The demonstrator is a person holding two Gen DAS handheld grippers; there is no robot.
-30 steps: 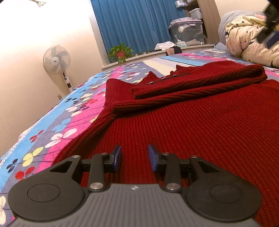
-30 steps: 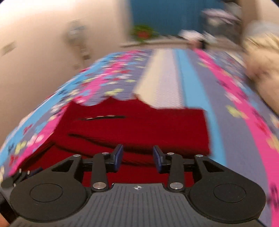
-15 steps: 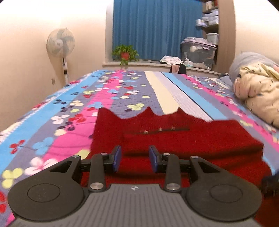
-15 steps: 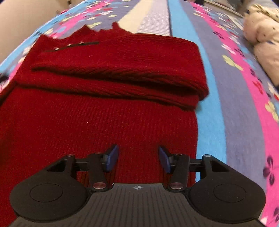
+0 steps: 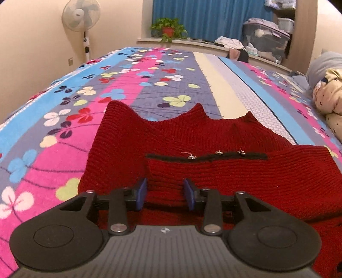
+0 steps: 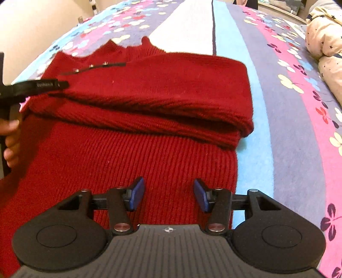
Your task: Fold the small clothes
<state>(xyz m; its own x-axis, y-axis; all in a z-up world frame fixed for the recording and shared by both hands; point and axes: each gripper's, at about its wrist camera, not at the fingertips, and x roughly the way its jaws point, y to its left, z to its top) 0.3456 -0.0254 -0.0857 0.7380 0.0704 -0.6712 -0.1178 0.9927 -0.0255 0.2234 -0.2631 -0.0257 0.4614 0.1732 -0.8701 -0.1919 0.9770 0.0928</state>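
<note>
A fan (image 5: 80, 15) is standing at far left by the wall. The red sweater (image 6: 132, 154) is lying on the flowered bed cover (image 5: 64, 119), its upper part folded down across the body. The left claw (image 5: 165, 193) has just been closing — blue pads (image 5: 141, 192) are sitting at either side of a ridge of knit, though whether they are pinching it cannot be told. The right claw (image 6: 168, 195) is hovering spread over the sweater's lower body, gripping nothing. A starred quilt (image 6: 322, 27) is lying at far right.
</note>
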